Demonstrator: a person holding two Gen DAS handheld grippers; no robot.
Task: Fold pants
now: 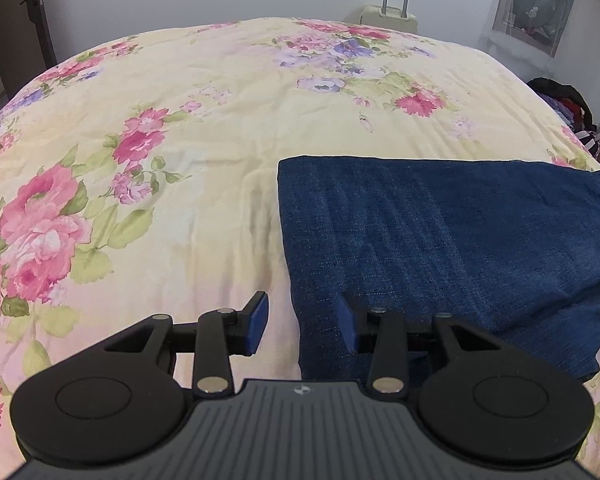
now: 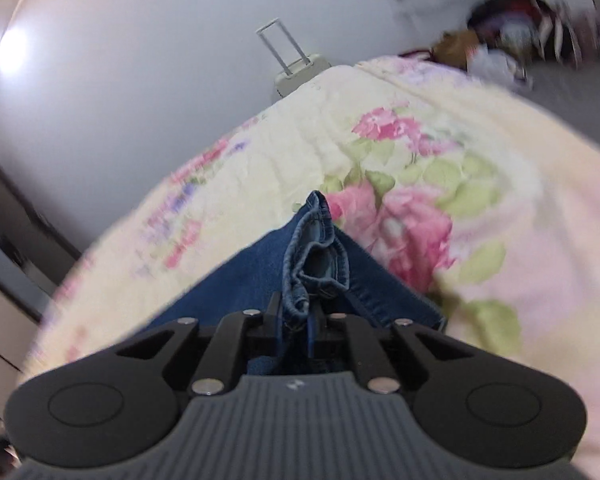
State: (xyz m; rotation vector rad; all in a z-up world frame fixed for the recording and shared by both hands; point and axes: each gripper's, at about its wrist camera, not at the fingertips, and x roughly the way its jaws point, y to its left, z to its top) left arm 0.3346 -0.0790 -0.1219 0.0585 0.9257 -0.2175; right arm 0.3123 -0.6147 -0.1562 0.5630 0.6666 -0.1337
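Observation:
Dark blue denim pants (image 1: 440, 232) lie folded flat on the right half of a floral bedspread (image 1: 204, 140). My left gripper (image 1: 302, 322) hovers open over the pants' near left edge, one finger above the bedspread and the other above the denim, with nothing gripped. In the right wrist view, my right gripper (image 2: 296, 320) is shut on a bunched, stitched edge of the pants (image 2: 252, 280), which rises in folds just past the fingertips above the bedspread (image 2: 300, 140). That view is motion-blurred.
A pale suitcase (image 1: 384, 16) with its handle raised stands beyond the bed's far edge, also visible as the suitcase (image 2: 300, 70) in the right wrist view. A pile of clothes (image 1: 564, 100) sits off the bed's right side. A dark door (image 1: 16, 12) is at far left.

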